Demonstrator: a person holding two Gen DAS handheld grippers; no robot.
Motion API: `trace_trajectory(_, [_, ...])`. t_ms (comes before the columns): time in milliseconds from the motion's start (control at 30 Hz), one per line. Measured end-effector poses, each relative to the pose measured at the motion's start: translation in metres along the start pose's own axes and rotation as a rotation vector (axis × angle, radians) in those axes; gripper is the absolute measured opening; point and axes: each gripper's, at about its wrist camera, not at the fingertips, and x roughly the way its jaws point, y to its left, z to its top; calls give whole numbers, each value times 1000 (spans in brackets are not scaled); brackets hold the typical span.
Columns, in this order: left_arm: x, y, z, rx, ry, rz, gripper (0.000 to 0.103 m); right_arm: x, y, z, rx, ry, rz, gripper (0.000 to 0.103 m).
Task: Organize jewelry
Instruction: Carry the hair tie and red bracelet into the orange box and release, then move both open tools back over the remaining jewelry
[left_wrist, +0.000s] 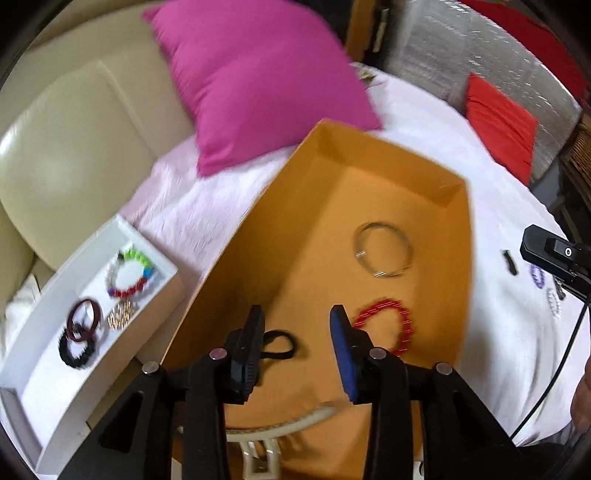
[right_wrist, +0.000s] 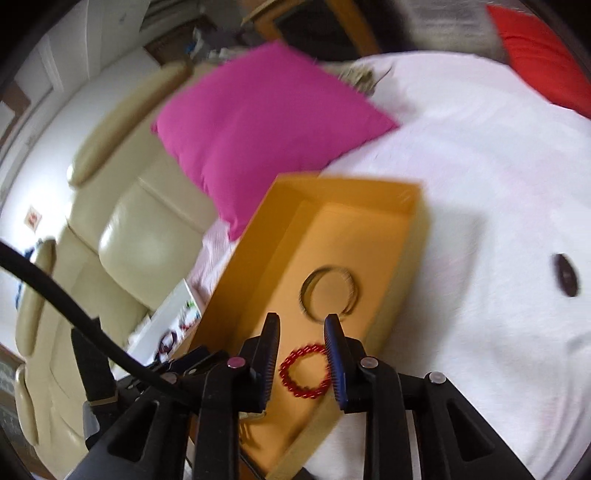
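Orange box (left_wrist: 369, 184) is where we're hovering both half-open, empty grippers, left (left_wrist: 295, 317) by the black hair tie (left_wrist: 279, 345), right (right_wrist: 301, 325) over the red bracelet (right_wrist: 304, 371), so we're wanting pads straddling the beads before squeezing.

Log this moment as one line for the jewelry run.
left gripper: open, above black hair tie | right gripper: open, above red bracelet | orange box: also holds silver bangle

Three bracelets counted in orange box (left_wrist: 369, 155): silver bangle (left_wrist: 382, 249), red beaded bracelet (left_wrist: 388, 325), black band (left_wrist: 279, 345). Two cushions seen: pink cushion (left_wrist: 266, 81), red cushion (left_wrist: 500, 129).
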Motion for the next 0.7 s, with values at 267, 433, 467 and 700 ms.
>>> trace_trajectory(267, [-41,-106,8,184,-112,-83,47,-106,-99,-16,134,-135,-86,27])
trace_trajectory(433, [-36,-192,5,303,-125,-137,47,-167,-180,-37,260,-206,-146,27])
trace_trajectory(467, [-32,-207,5,319,-118,-154,47,-183,-204,-43,305,-230,-154,27])
trace_trajectory(700, [7,-291,-14,433,-49,-207,47,-240,-300,-69,470,-320,-177,28])
